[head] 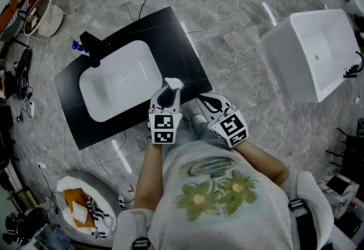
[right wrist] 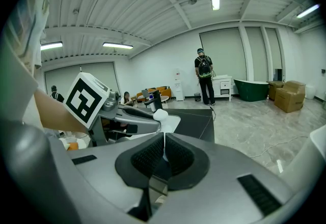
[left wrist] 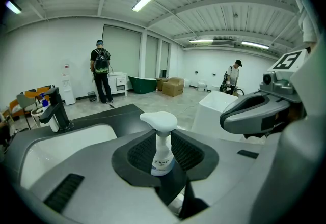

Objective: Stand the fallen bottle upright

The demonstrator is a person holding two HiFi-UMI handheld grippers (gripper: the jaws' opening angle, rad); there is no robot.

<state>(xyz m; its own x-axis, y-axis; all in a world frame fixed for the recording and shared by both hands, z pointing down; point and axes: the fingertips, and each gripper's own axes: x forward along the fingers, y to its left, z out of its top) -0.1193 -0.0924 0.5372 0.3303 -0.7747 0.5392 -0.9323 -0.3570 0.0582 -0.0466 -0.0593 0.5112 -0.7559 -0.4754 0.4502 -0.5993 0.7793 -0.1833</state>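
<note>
Fingers [left wrist: 138, 156] of left gripper [left wrist: 163, 137]: closed on bottle [left wrist: 162, 159], one pad against each side of its body
Fingers [right wrist: 145, 159] of right gripper [right wrist: 164, 151]: pressed together, only a thin slit between the pads, nothing held
Bottle type: white trigger sprayer, label facing the left gripper view
Bottle attitude: upright, trigger head on top, clear above the pads
Bottle position: at the near corner of the black counter [head: 170, 30], just beside the white basin [head: 94, 98]; base hidden by the jaws, so contact with the counter cannot be told
Left gripper attitude: angled down toward the counter
Right gripper position: just beside the left gripper, apart from the bottle
Tap [head: 92, 47]: black, at the far side of the basin
Tub [head: 313, 53]: white, on the floor, well apart from the counter
</note>
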